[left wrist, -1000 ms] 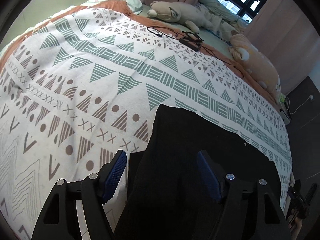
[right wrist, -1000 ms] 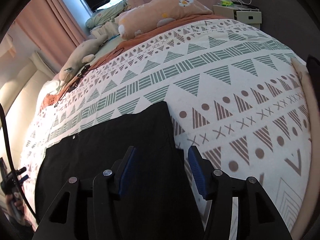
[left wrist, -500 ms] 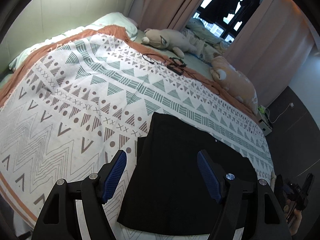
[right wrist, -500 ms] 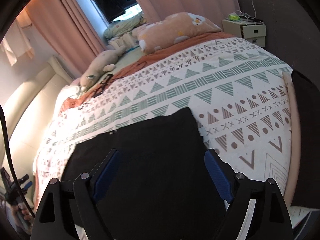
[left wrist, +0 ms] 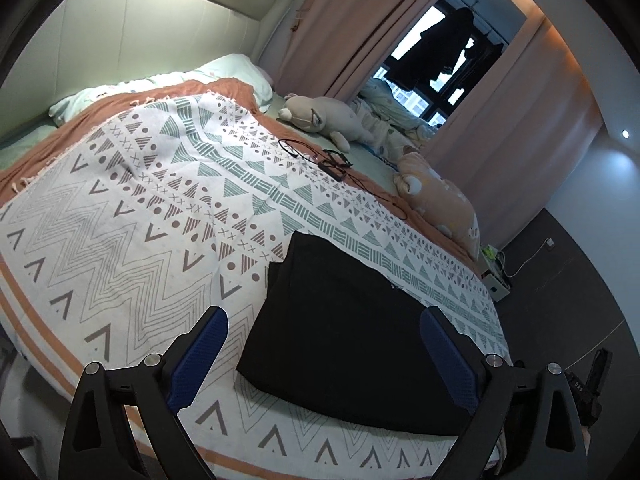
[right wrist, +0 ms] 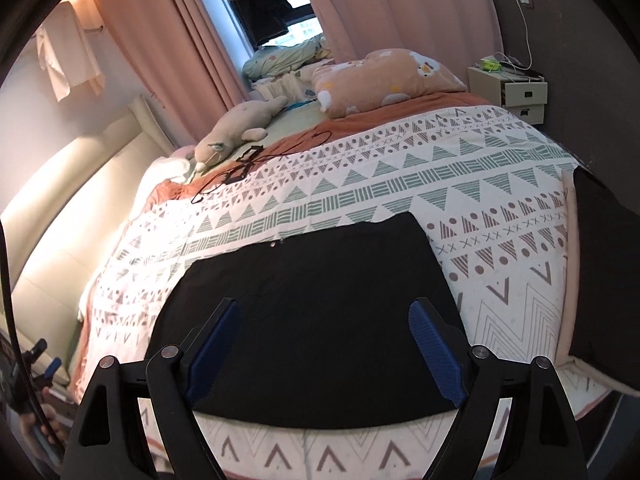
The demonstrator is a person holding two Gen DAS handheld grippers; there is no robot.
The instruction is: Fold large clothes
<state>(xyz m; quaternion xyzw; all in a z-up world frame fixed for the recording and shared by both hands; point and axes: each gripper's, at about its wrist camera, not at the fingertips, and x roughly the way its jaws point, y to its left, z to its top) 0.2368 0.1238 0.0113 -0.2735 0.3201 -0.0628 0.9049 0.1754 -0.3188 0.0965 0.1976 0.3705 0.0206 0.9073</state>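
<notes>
1. My left gripper (left wrist: 324,344) is opening, nothing between its jaws; my right gripper (right wrist: 324,342) is spread and empty.
2. The folded black garment (left wrist: 348,328) lies lower centre on the bed (left wrist: 132,220).
3. Plush toys (left wrist: 320,118) lie upper centre.

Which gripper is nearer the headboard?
Left. The left gripper, fingers opening and empty, hovers by the black garment's end toward the headboard; the right gripper, over its middle, farther away.
</notes>
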